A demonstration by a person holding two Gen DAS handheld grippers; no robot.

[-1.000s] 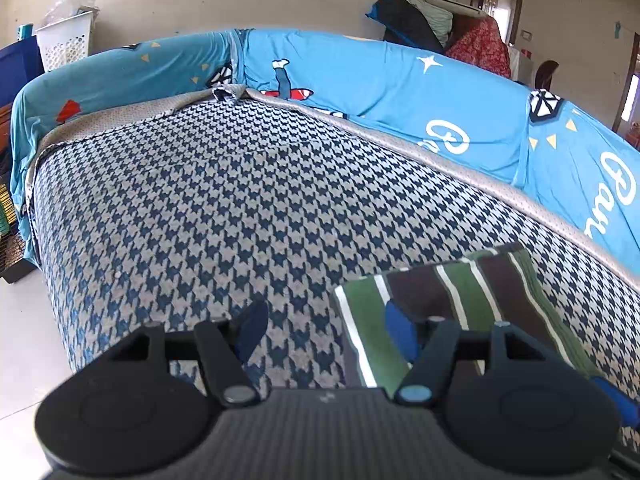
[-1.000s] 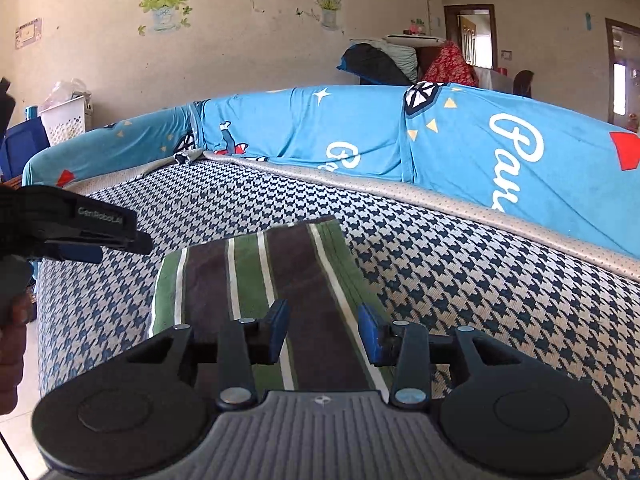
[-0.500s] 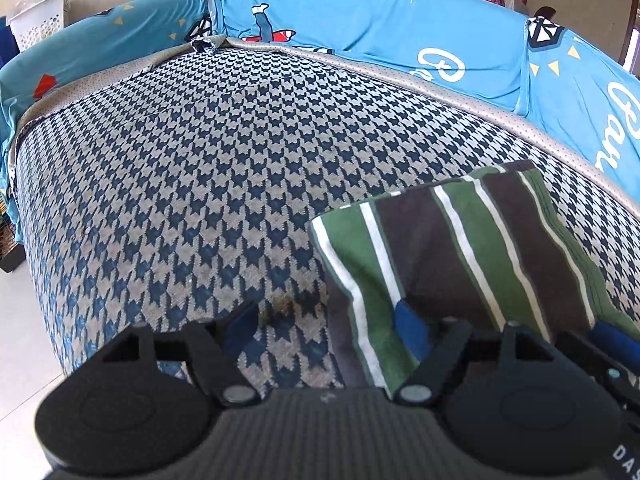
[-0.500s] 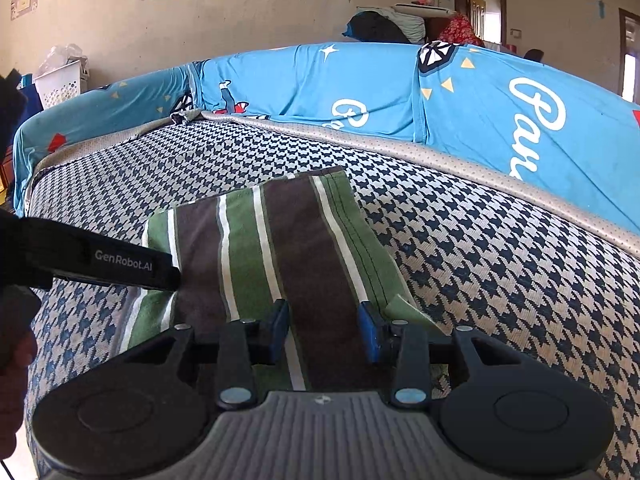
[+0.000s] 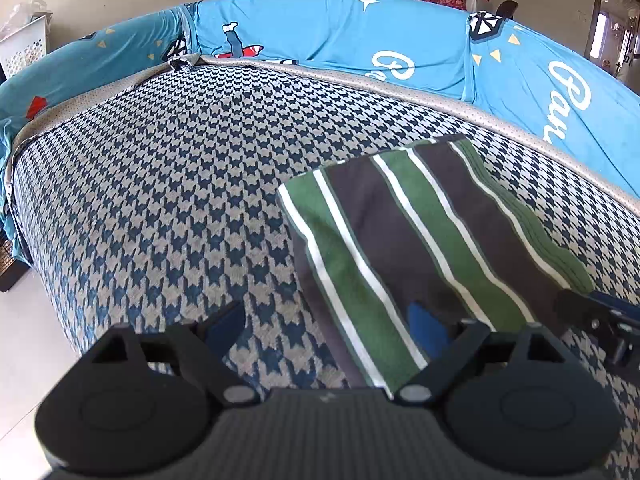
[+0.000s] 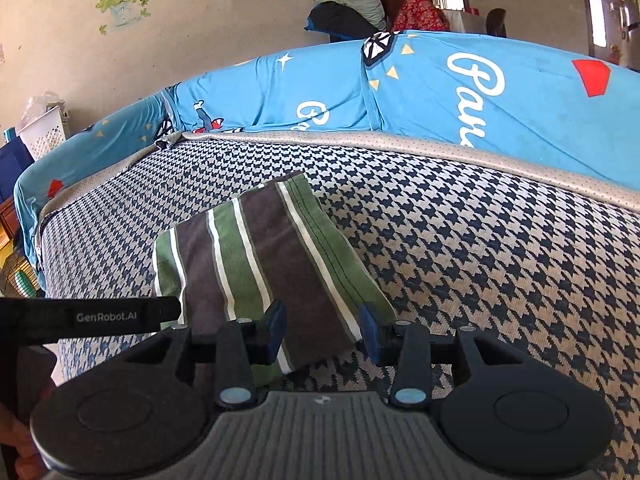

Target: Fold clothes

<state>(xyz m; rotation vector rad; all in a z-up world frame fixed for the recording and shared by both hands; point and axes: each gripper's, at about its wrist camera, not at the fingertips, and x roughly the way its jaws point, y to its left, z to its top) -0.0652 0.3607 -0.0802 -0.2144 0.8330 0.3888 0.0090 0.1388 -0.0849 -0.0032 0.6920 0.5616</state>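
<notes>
While both cameras now look down more steeply than half a second ago, we see our left gripper [image 5: 326, 330] with its jaws spread wide over the near left corner of the folded striped garment [image 5: 420, 248], which shows more fully than before; one blue pad [image 5: 426, 328] sits over the cloth and the other hangs over the bare cover. Our right gripper [image 6: 322, 330] is also spread, straddling the near right corner of that garment [image 6: 260, 264], its pads on either side of the fabric and gripping nothing. From the right wrist view the left gripper's black body crosses in from the left at the garment's near edge, and a bit of a hand [image 6: 20, 452] shows at the bottom left. The garment lies flat, green, dark and white stripes running away from us, on the houndstooth cover [image 5: 160, 184] of the sofa. Beyond it rises the blue printed backrest cover [image 6: 460, 92]. Farther left stands a white laundry basket [image 6: 42, 136] with something pale and crumpled in it, and a heap of clothes [image 6: 352, 16] lies behind the sofa.
</notes>
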